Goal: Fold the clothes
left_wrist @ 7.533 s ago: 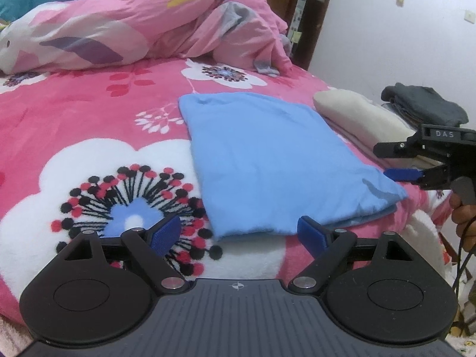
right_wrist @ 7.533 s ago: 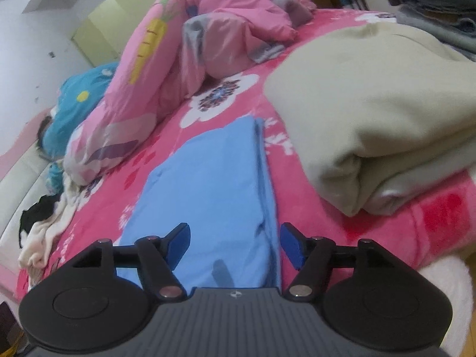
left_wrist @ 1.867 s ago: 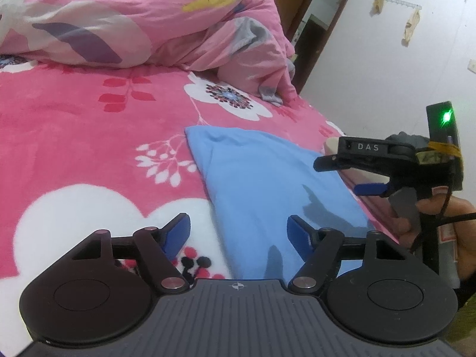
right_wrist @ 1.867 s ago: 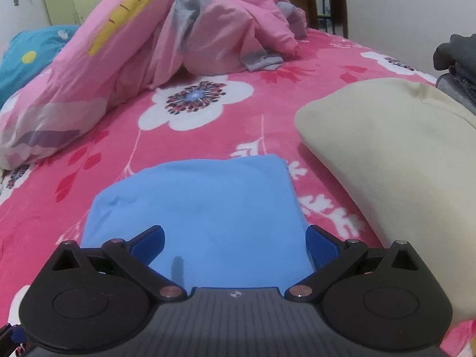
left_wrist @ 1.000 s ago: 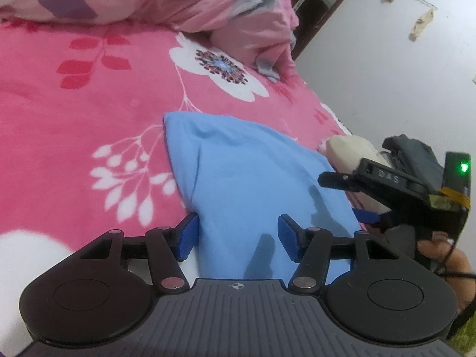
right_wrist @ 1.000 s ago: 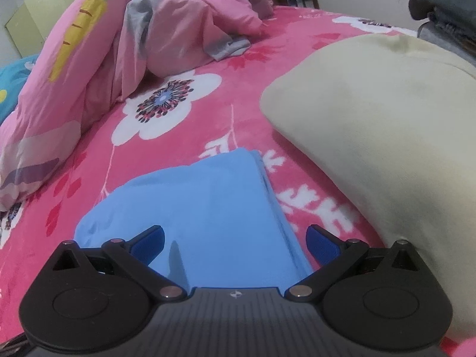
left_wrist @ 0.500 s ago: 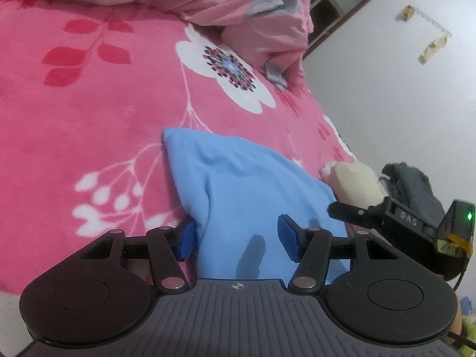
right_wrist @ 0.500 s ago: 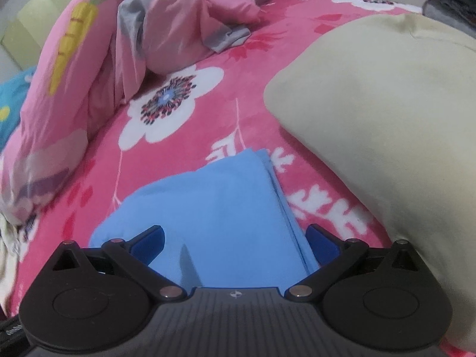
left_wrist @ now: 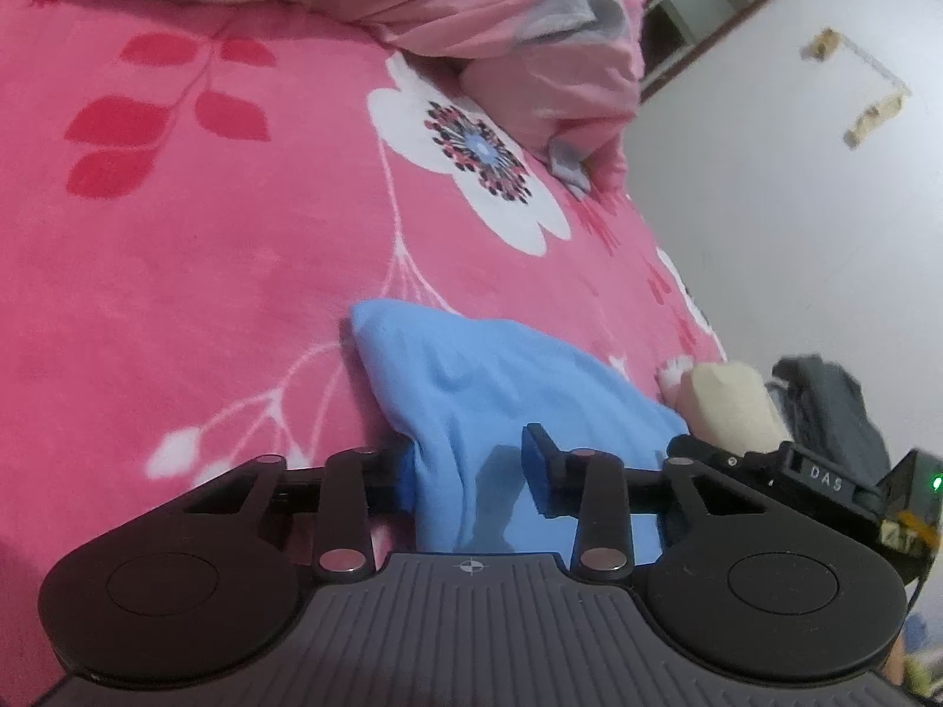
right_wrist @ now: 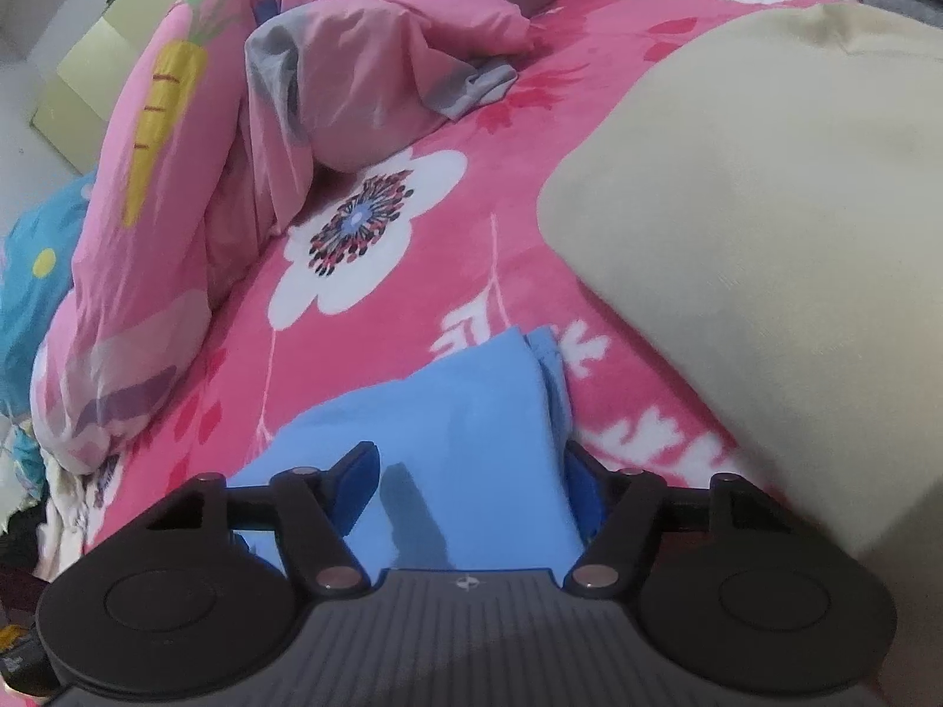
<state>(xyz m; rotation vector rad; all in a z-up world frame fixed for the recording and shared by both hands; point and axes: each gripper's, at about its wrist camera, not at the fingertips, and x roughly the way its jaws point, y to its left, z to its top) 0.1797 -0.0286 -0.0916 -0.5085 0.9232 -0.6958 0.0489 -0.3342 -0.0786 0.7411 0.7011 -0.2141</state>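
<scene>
Both hand-held grippers closing vs 1 s ago | left hand-held gripper (left_wrist: pixel 468 471) straddles blue garment (left_wrist: pixel 501 389) 9 o'clock edge, not yet pinched | right hand-held gripper (right_wrist: pixel 465 486) same at 3 o'clock edge | next fold abt to start

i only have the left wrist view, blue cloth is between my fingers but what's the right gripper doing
Observer: The right gripper straddles the blue cloth's other near corner, jaws closing, cloth between them.
Operator: any layers showing on that side
Observer: Yes, a second blue layer peeks out under the top one along that edge.
Operator: what's next to it over there
Observer: A folded cream blanket lies just beyond that edge, with a strip of pink floral bedspread between them.
Operator: anything further back i can't see
Observer: A carrot print on the bunched pink quilt.
</scene>
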